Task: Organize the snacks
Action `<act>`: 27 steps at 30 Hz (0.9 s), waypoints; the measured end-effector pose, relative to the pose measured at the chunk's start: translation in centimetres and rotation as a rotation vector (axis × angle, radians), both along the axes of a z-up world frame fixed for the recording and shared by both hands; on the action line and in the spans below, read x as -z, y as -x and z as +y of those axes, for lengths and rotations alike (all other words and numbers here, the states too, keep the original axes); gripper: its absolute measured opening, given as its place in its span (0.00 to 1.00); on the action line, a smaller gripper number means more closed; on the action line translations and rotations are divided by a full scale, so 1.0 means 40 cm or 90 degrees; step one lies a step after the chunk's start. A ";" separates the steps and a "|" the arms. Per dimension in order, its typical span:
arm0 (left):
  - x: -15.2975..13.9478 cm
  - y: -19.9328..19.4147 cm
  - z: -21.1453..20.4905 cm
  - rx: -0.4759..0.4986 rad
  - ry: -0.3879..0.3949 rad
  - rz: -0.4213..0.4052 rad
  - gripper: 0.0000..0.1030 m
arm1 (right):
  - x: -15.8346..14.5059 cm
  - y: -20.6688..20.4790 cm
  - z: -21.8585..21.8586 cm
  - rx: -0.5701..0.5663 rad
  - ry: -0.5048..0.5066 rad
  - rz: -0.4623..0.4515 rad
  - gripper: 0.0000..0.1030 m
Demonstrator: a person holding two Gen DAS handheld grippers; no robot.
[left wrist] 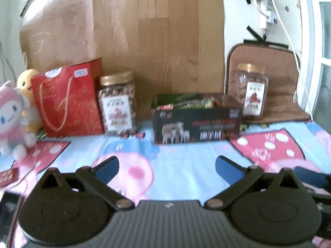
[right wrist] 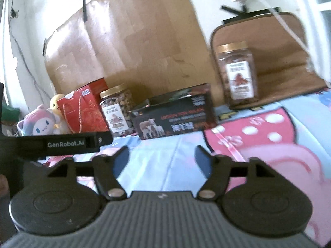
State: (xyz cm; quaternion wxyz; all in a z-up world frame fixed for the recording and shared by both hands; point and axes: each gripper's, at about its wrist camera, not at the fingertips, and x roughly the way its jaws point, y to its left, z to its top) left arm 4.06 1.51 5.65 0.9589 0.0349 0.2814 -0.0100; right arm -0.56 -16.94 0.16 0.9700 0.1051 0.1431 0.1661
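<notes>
A black open-top box (left wrist: 196, 126) printed with sheep stands at the back of the table with green and red snack packets (left wrist: 186, 102) inside. It also shows in the right wrist view (right wrist: 173, 117). A gold-lidded nut jar (left wrist: 118, 103) (right wrist: 116, 109) stands left of it beside a red gift bag (left wrist: 68, 99) (right wrist: 82, 111). A second jar (left wrist: 251, 91) (right wrist: 238, 74) stands on a brown mat at the right. My left gripper (left wrist: 166, 165) is open with nothing between its fingers, well short of the box. My right gripper (right wrist: 161, 157) is open and empty too.
Two plush toys (left wrist: 14, 113) (right wrist: 41, 124) sit at the far left. A cardboard sheet (left wrist: 134, 31) leans on the wall behind. A cartoon cloth (left wrist: 175, 165) covers the table. The other gripper's black body (right wrist: 51, 144) crosses the left of the right wrist view. Cables (left wrist: 266, 10) hang top right.
</notes>
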 end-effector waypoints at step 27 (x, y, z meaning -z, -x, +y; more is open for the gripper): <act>0.102 0.154 -0.023 -0.059 -0.018 0.062 1.00 | 0.054 0.140 0.000 0.080 -0.020 0.044 1.00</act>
